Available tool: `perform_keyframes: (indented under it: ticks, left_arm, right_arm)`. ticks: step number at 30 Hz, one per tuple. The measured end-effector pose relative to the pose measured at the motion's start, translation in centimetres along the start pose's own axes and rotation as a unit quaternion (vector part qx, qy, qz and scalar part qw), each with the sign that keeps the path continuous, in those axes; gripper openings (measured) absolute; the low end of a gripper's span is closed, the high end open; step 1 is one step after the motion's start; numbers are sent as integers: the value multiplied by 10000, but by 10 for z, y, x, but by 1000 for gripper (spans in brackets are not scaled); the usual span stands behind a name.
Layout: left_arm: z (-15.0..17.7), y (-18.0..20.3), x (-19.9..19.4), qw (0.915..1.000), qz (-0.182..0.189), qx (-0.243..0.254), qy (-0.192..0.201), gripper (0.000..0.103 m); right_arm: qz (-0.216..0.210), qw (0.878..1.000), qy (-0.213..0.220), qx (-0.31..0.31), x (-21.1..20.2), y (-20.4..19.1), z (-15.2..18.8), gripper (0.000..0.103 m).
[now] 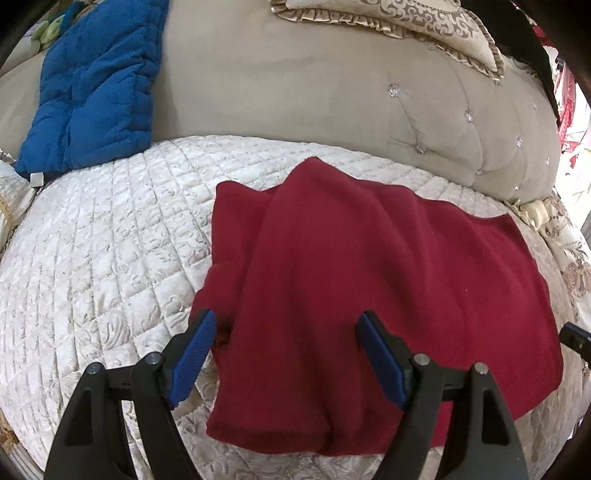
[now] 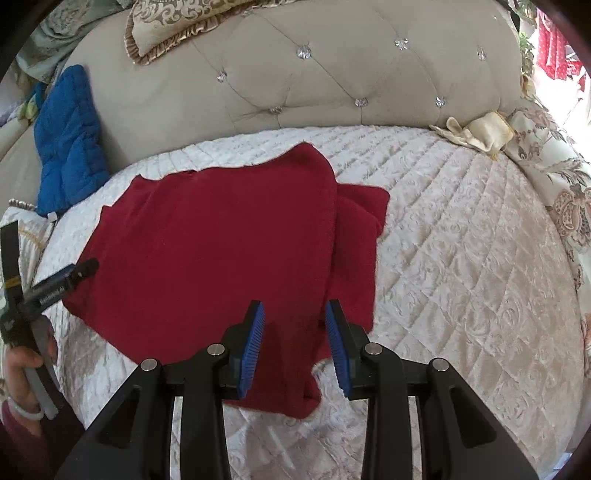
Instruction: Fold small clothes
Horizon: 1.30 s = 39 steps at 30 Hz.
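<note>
A dark red garment [image 1: 369,288] lies on the white quilted bedcover [image 1: 110,258], partly folded, with one layer laid over the rest so that a thick ridge runs down its middle. Its far edge reaches toward the beige tufted headboard [image 1: 461,122] but does not touch it.

The left gripper [image 1: 286,326] is above the near end of the garment with its jaws wide apart, and the folded ridge of cloth lies between the two blue pads [image 1: 194,356]. Whether the pads touch the cloth, I cannot tell. The right gripper [image 2: 294,317] is over the near edge on the other side. Its jaws stand narrower but still apart, with red cloth visible in the gap and nothing pinched.

In the right wrist view the person's left hand [image 2: 22,373] shows at the left edge, holding the handle of the other gripper beside the garment.

A blue padded cushion [image 2: 66,144] leans against the headboard, well apart from the garment, and a beige frilled pillow [image 1: 406,22] rests higher up.
</note>
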<state>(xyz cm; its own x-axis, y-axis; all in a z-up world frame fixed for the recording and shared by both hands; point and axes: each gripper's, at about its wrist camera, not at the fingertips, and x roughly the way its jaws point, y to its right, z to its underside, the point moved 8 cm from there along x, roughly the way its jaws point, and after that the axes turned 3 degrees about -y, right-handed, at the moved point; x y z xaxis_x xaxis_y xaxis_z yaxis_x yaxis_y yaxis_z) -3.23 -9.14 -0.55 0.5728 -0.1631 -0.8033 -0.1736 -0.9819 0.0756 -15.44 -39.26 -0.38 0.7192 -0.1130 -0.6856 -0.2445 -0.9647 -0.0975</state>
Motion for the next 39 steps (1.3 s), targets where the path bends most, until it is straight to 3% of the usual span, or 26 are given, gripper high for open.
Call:
perform_keyframes:
  ticks: [4, 8, 18, 24, 29, 34, 36, 39]
  left_arm:
    - [2, 2, 1, 9999, -18, 119, 17, 82]
    - [4, 3, 7, 9999, 1, 117, -43, 82]
    - [5, 3, 4, 9999, 97, 56, 30, 82]
    - [2, 3, -3, 9997, 183, 33, 183, 82]
    - [0, 0, -5, 9997, 129, 23, 225, 82]
    - [2, 1, -1, 9998, 68, 84, 152, 82]
    - [3, 2, -1, 9998, 36, 113, 140, 82]
    - [5, 1, 3, 9999, -2, 133, 82, 82]
  right_arm:
    - [6, 10000, -33, -80, 4, -4, 1, 14]
    - [268, 9993, -239, -130, 16, 3, 9, 14]
    - [360, 9990, -135, -218, 8, 4, 7, 14]
    - [229, 9997, 121, -45, -9, -2, -4, 14]
    - [-209, 9986, 436, -202, -25, -19, -14, 14]
    - [-187, 9985, 73, -511, 4, -30, -5, 14]
    - [-19, 9986, -181, -494, 20, -23, 3, 14]
    - [-89, 9987, -349, -359, 33, -14, 13, 12]
